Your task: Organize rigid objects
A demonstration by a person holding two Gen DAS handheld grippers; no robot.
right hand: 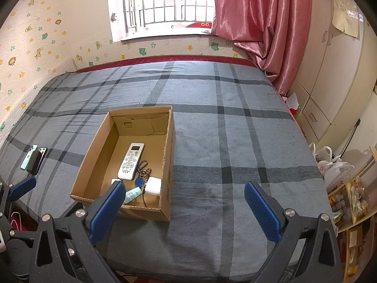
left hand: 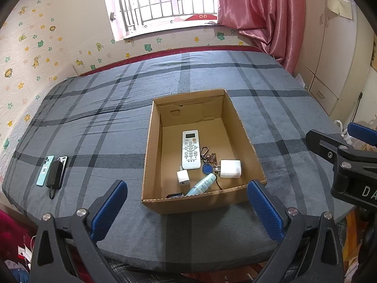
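Note:
An open cardboard box [left hand: 238, 118] [right hand: 168, 155] sits on the bed. Inside lie a white remote [left hand: 190, 149] [right hand: 130, 161], a key ring with a blue tag [left hand: 208, 162] [right hand: 142, 175], a large white charger [left hand: 231, 168] [right hand: 153, 186], a small white charger [left hand: 183, 177], a light-blue tube [left hand: 202, 184] [right hand: 132, 194] and a dark item [left hand: 174, 195] by the near wall. Two phones and a black power bank [left hand: 54, 173] [right hand: 34, 159] lie on the blanket at the left. My left gripper [left hand: 187, 210] is open before the box. My right gripper [right hand: 185, 208] is open, holding nothing, right of the box.
The bed has a grey plaid blanket [left hand: 94, 129] [right hand: 235, 141]. A window and pink curtain [right hand: 259, 18] stand behind it, a wardrobe [right hand: 329, 82] at the right. Plastic bags [right hand: 334, 165] and shelves [right hand: 351, 202] crowd the floor at the right. The right gripper's body [left hand: 348, 165] shows in the left wrist view.

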